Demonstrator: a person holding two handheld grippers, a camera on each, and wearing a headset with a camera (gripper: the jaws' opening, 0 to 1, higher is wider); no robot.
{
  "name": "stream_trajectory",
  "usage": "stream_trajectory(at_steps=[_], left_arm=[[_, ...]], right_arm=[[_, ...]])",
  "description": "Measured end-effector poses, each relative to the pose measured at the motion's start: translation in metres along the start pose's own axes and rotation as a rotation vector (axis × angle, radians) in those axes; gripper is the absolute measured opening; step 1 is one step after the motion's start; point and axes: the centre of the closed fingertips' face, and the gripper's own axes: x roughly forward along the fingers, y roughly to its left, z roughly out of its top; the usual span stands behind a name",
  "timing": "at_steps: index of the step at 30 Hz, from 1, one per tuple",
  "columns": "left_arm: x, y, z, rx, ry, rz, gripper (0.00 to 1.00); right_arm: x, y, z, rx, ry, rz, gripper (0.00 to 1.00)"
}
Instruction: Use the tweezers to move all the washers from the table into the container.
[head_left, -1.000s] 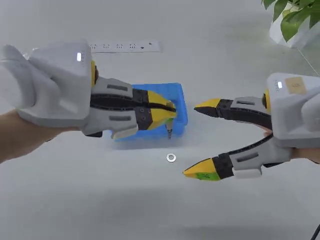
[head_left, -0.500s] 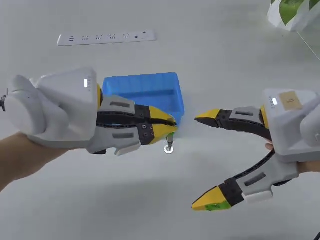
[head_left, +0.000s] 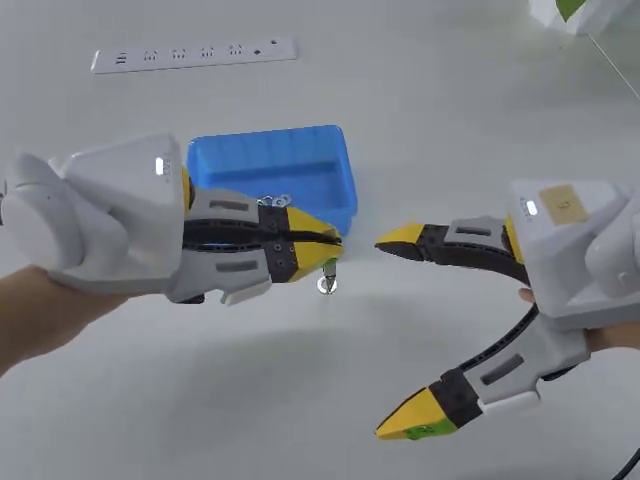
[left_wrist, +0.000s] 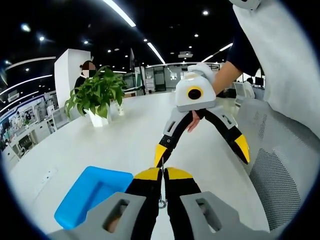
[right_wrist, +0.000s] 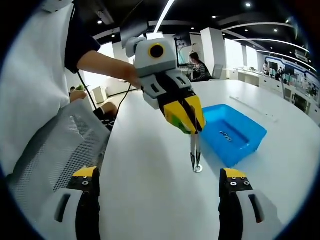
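Just off the container's (head_left: 236, 166) near rim, at about 5 o'clock from it in the head view, we have the left gripper (head_left: 325, 243) with its jaws pressed together on the tweezers (head_left: 328, 272). The tweezer tips meet the one washer (head_left: 326, 287) lying outside the bin. The right gripper (head_left: 392, 335) waits at roughly 3 o'clock of that washer, its jaws spread wide and holding nothing. We judge the pinch to be the weak point: the washer is thin and flat, so if the tips catch only its edge it could flick out and skid across the table (head_left: 450, 120). It could also drop short of the rim on the way toward 11 o'clock, where the container lies. A tilt of our left hand could let the tweezers twist between the jaws. From the head view we cannot tell whether the washer is gripped or only touched, nor whether it is off the surface. The right gripper view looks side-on at the tweezers hanging straight down from the yellow jaw tips to the washer. It also shows a few collected washers (right_wrist: 226, 135) on the container's floor, which the head view partly hides behind the left gripper. The left gripper view adds the open right gripper facing us and a potted plant (left_wrist: 97, 95) at 10 o'clock.
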Motion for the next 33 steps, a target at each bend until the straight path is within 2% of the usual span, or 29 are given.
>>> stream_trajectory(at_steps=[12, 18, 23, 24, 27, 29, 32, 33], left_arm=[[0.001, -0.001, -0.002, -0.035, -0.001, -0.013, 0.06], [0.000, -0.003, -0.003, -0.027, 0.031, -0.041, 0.06], [0.002, 0.000, -0.003, -0.035, 0.046, -0.047, 0.06], [0.002, 0.000, -0.003, -0.038, 0.047, -0.048, 0.06], [0.003, -0.002, -0.003, -0.041, 0.052, -0.059, 0.06], [0.004, -0.004, -0.003, -0.041, 0.054, -0.069, 0.06], [0.004, -0.001, -0.004, -0.049, 0.053, -0.058, 0.06], [0.004, 0.000, -0.004, -0.054, 0.053, -0.054, 0.06]], right_arm=[[0.004, 0.001, 0.001, 0.028, -0.011, 0.005, 1.00], [0.015, -0.008, 0.003, 0.021, -0.003, 0.004, 0.96], [0.027, -0.029, 0.005, 0.016, 0.000, -0.019, 0.83], [0.029, -0.032, 0.004, 0.014, 0.007, -0.023, 0.79], [0.035, -0.037, 0.003, 0.024, 0.021, 0.004, 0.57], [0.038, -0.040, 0.006, 0.004, 0.018, 0.004, 0.51], [0.043, -0.047, 0.007, -0.016, 0.032, -0.007, 0.45], [0.044, -0.050, 0.007, -0.018, 0.037, -0.013, 0.40]])
